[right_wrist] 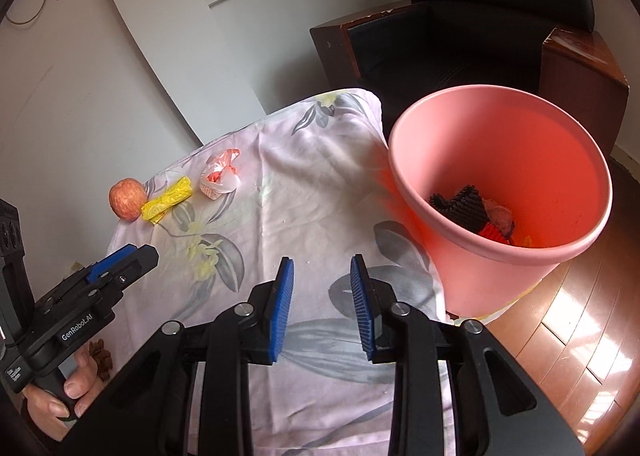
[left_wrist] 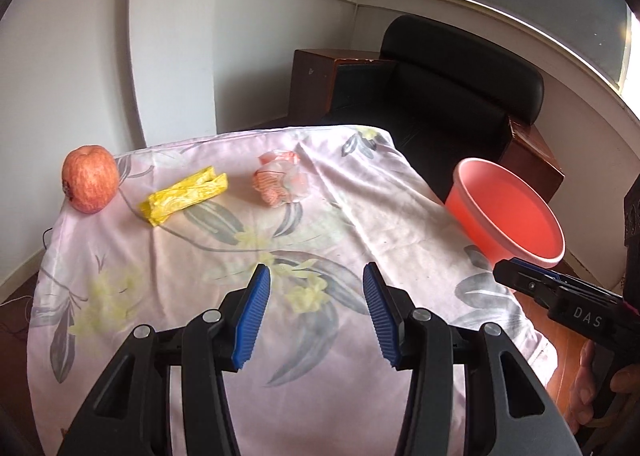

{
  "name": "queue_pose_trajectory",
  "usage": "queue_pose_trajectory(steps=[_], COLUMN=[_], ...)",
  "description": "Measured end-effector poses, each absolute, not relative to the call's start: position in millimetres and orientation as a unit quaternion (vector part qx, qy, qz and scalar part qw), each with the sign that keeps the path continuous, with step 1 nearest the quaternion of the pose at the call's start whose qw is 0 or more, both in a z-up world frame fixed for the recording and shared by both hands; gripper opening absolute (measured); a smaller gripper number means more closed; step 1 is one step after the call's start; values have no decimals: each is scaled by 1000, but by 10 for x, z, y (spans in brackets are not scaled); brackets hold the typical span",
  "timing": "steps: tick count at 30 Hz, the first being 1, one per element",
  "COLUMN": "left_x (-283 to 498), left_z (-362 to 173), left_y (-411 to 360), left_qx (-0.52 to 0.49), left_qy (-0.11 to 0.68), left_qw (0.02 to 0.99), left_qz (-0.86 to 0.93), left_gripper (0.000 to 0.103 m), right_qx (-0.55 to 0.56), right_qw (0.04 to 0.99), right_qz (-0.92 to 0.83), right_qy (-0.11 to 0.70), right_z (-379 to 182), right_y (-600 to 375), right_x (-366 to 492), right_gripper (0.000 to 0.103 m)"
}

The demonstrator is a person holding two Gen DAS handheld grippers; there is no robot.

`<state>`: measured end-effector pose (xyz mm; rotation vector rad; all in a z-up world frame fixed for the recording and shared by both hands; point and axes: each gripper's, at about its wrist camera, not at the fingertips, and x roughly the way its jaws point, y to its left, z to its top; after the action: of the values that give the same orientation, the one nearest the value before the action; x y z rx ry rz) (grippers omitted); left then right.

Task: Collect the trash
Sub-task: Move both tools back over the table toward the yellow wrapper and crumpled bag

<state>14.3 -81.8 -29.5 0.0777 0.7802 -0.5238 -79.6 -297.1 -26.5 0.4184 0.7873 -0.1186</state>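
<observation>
Yellow wrapper (left_wrist: 184,194) beyond left claw (left_wrist: 316,282)

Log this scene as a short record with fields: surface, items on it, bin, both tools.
surface: table under a floral cloth
items: apple, yellow wrapper, crumpled bag, in a row at the far edge
bin: pink bin off the cloth's right side, with black and red scraps inside
left tool: open, nothing between the pads, over the cloth
right tool: open, nothing held, beside the bin
</observation>
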Motion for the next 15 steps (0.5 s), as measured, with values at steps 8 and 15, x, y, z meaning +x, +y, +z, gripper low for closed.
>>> queue_pose_trajectory(steps=[8,15], left_x=[378,444], left_z=[-323,-383], left_y=[-331,-176], left_qx=[17,16], left_qy=[388,398], left_qw=[903,903], left_qz=[-186,-160], left_gripper=[48,48], right_qx=[175,157], right_qw=[902,902], right_qz=[-10,12], right_qy=[394,402], right_z=[-237,-204], right_y=[-2578,-2339], right_x=[-518,-326], right_gripper=[30,30])
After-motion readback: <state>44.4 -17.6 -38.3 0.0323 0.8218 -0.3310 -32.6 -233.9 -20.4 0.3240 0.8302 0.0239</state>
